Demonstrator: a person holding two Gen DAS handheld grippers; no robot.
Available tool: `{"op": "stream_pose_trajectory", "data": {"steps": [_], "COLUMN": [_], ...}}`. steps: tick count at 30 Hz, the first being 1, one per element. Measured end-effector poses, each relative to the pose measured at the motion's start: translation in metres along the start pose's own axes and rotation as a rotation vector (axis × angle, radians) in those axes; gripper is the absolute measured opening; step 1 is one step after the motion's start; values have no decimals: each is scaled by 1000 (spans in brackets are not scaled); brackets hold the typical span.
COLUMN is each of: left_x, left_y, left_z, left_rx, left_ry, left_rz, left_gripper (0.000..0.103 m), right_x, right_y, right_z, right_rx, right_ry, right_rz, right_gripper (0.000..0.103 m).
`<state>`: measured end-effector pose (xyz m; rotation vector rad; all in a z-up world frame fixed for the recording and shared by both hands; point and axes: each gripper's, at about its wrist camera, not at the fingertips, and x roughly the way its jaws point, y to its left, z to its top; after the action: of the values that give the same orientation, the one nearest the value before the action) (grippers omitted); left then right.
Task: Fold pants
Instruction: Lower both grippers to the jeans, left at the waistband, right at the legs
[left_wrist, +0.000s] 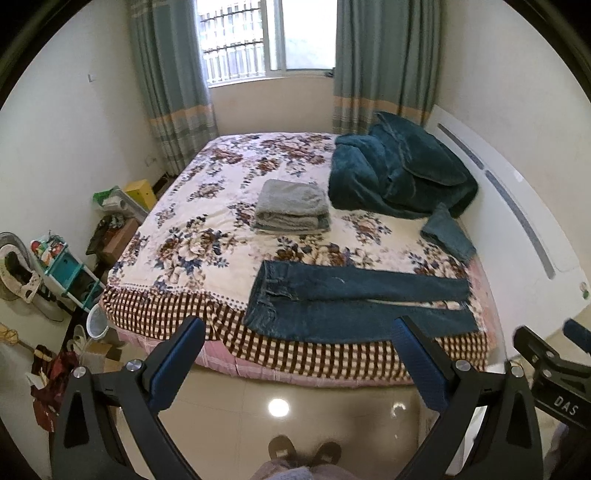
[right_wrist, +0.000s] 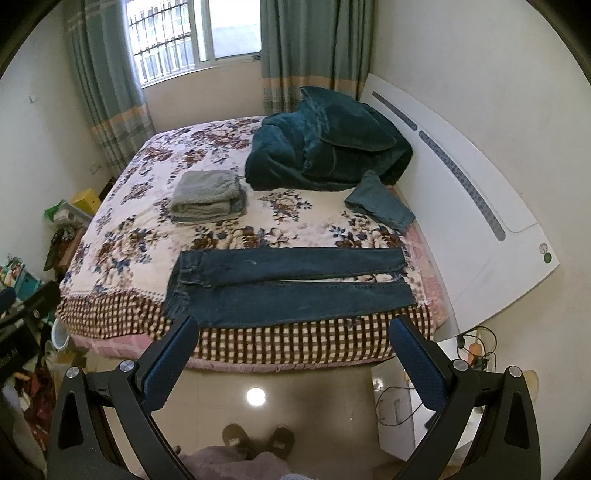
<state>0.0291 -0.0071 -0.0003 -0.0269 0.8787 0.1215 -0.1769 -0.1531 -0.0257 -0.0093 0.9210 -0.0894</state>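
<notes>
Lying flat on the bed (left_wrist: 177, 221), jeans (left_wrist: 354, 306) untouched; both grippers' jaws gape apart, holding nothing.

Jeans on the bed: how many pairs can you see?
2. One pair of jeans lies flat along the bed's near edge; a second denim piece, apparently jeans, pokes out beside the teal blanket, mostly hidden.
</notes>
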Motion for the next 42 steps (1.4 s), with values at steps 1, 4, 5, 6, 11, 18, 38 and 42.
{"op": "stream_pose_trajectory", "data": {"steps": [1,4,5,6,11,18,38,42], "left_x": [8,34,44,59,120,235,722,772], "left_y": [-3,-13,-16,-19,-33,-49,8,15], "left_z": [3,13,17,23,46,96,63,43], "left_rx": [-1,-6,-3,-4,17,42,-301,-379], "left_ry": [3,1,7,11,54,143,788,846], "left_rz": [15,50,57,66,96,75,243,271], "left_gripper": [103,103,103,103,103,103,103,103], "right_x": [10,47,65,78,159,301,804,864], "right_y": [-2,-10,-18,-20,-30,-34,-172,-192], "right_z": [3,20,30,38,80,149,120,106], "right_rx": [4,24,31,34,59,155,709,757], "right_ry": [2,30,44,54,93,180,541,600], "right_rz": [-7,-23,-30,-33,-75,-118,-278,-314], "right_gripper": [103,103,103,103,103,103,103,103]}}
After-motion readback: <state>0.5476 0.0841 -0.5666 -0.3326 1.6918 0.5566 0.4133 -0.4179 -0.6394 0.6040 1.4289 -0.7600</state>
